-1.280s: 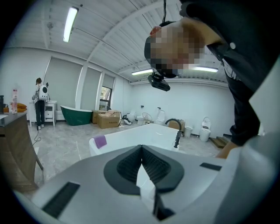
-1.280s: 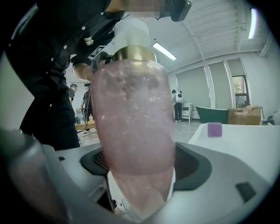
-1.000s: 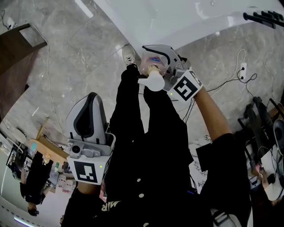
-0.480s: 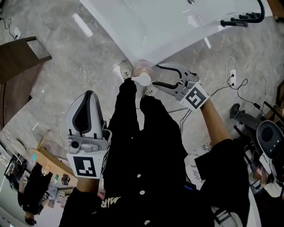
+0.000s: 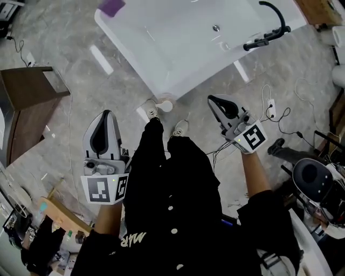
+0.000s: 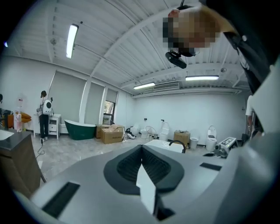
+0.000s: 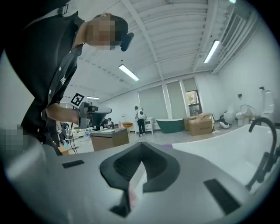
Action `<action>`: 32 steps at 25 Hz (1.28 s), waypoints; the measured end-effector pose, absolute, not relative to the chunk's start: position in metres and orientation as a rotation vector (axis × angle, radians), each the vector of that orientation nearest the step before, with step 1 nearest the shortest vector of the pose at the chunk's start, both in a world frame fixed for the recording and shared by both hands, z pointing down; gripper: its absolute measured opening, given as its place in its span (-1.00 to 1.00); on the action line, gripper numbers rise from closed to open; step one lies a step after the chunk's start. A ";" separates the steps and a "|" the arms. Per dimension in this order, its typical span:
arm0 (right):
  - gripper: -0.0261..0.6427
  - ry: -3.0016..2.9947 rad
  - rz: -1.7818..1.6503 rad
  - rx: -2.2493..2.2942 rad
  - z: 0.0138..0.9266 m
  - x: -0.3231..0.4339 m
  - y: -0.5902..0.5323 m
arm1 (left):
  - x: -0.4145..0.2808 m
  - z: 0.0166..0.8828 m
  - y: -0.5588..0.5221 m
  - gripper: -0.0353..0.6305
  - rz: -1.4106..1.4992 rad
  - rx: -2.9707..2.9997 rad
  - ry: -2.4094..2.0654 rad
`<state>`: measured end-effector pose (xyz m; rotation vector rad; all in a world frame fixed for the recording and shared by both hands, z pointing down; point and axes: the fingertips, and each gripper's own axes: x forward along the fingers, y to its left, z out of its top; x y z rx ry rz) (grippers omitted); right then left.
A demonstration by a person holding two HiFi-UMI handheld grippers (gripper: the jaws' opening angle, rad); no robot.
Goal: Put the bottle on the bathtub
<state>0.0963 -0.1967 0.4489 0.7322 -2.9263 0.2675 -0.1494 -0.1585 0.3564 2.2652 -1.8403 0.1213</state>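
Note:
The bottle (image 5: 164, 103), pinkish with a rounded white end, sits at the near corner of the white bathtub (image 5: 156, 59), close to the person's shoes. Whether it rests on the rim or on the floor beside the tub I cannot tell. My right gripper (image 5: 215, 101) is shut and holds nothing; it hangs to the right of the bottle, well apart from it. My left gripper (image 5: 107, 116) is also shut and empty, lower left over the floor. The left gripper view shows my left gripper (image 6: 142, 157) with its jaws together, and the right gripper view shows my right gripper (image 7: 141, 153) the same way.
A black faucet (image 5: 268, 33) stands on the tub's right rim, and a purple object (image 5: 112, 6) on its far left corner. A brown wooden table (image 5: 32, 102) is at the left. A power strip (image 5: 271, 108) with cables and dark equipment (image 5: 312, 178) lie on the right.
My right gripper held the bottle, opened beside the tub's corner and let it go, then drew back to the right and shut. The view shifted, showing more of the tub.

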 end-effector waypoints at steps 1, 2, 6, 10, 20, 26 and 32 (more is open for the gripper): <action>-0.92 -2.926 0.241 0.784 0.436 0.102 -0.197 | -0.149 0.348 -0.158 -0.87 0.117 2.281 -1.847; -0.92 -2.923 0.218 0.839 0.423 0.108 -0.197 | -0.148 0.341 -0.157 -0.87 0.112 2.297 -1.851; -0.92 -2.930 0.216 1.067 0.375 0.128 -0.197 | -0.149 0.312 -0.153 -0.87 0.028 2.360 -1.843; -0.92 -2.959 0.155 1.175 0.332 0.137 -0.195 | -0.154 0.285 -0.150 -0.87 -0.053 2.400 -1.868; -0.91 -2.854 -0.033 1.399 0.268 0.156 -0.184 | -0.150 0.245 -0.143 -0.87 -0.099 2.486 -1.908; -0.91 -2.821 0.084 1.590 0.249 0.183 -0.187 | -0.153 0.229 -0.143 -0.87 -0.129 2.490 -1.943; -0.91 -2.681 0.083 1.843 0.233 0.226 -0.196 | -0.161 0.204 -0.151 -0.87 -0.170 2.497 -1.975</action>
